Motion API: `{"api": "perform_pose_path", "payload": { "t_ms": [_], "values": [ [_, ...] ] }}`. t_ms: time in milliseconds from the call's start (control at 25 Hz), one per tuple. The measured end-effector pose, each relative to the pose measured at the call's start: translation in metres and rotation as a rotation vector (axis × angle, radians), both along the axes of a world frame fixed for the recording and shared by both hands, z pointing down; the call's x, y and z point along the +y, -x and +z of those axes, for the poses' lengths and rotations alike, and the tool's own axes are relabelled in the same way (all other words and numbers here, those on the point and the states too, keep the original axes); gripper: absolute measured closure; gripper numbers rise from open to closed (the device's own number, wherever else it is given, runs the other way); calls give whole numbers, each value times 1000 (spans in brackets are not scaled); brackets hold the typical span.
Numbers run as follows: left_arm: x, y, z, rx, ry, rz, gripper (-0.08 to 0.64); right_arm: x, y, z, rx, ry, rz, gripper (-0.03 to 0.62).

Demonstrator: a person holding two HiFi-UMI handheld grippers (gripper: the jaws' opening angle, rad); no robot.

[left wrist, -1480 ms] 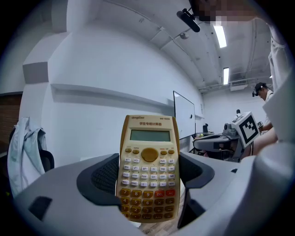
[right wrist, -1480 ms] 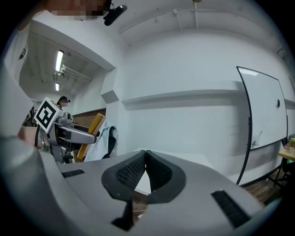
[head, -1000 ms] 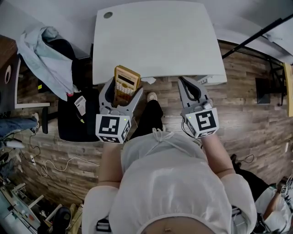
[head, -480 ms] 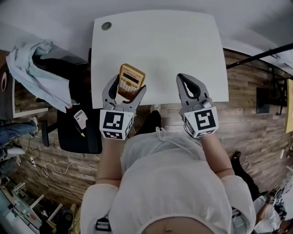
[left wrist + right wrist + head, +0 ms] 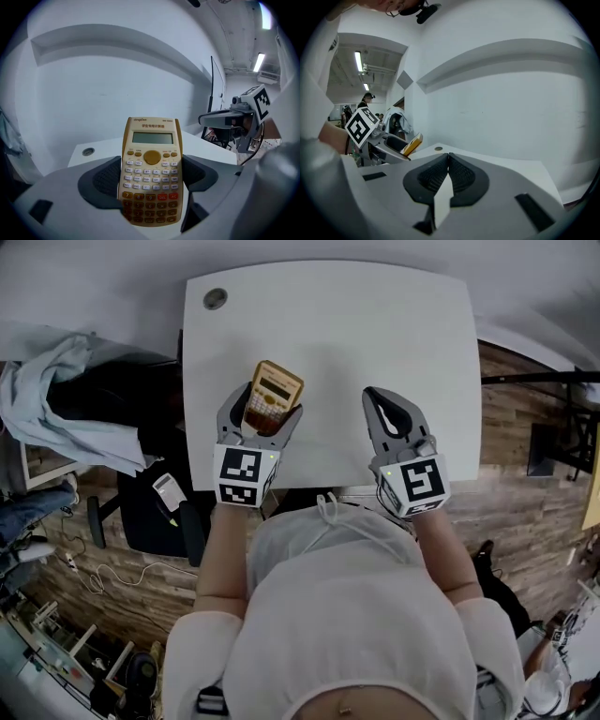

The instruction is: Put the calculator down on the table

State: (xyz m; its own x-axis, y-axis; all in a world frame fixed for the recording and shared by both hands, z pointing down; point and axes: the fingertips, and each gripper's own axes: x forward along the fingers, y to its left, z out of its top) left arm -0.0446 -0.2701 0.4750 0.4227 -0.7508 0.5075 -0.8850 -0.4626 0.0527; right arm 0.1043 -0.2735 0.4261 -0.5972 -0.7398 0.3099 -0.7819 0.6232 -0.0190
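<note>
A yellow calculator (image 5: 272, 395) with a grey display is held keys-up between the jaws of my left gripper (image 5: 263, 414), above the near left part of the white table (image 5: 375, 324). In the left gripper view the calculator (image 5: 151, 173) stands between the two dark pads, its top end past the fingertips. My right gripper (image 5: 380, 401) hovers over the table's near right part, shut with nothing in it. In the right gripper view its pads (image 5: 461, 174) meet, and the calculator (image 5: 414, 144) shows at the left.
A round cable hole (image 5: 215, 298) sits at the table's far left corner. A black chair (image 5: 150, 409) draped with a pale garment (image 5: 56, 418) stands left of the table. A white wall runs behind the table's far edge. Wooden floor (image 5: 525, 474) lies to the right.
Both grippers have moved forward from over the floor to above the table's near part. The calculator stays held in the left gripper. The right gripper stays shut.
</note>
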Motion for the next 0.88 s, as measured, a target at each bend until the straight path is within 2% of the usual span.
{"api": "perform_pose_path", "payload": {
  "t_ms": [320,480,600,880],
  "values": [
    [-42,-1,57,-28,103,17,152,-34,4,43,29,81,3,588],
    [-57,-5,81,-54,138,35,152,-48,5,53,33,85,4,588],
    [-64,-6,97,-67,173,44,152,-56,8,59,3,91,-4,588],
    [-75,-18,128,-146,235,100,152,-68,12,67,-13,94,-22,588]
  ]
}}
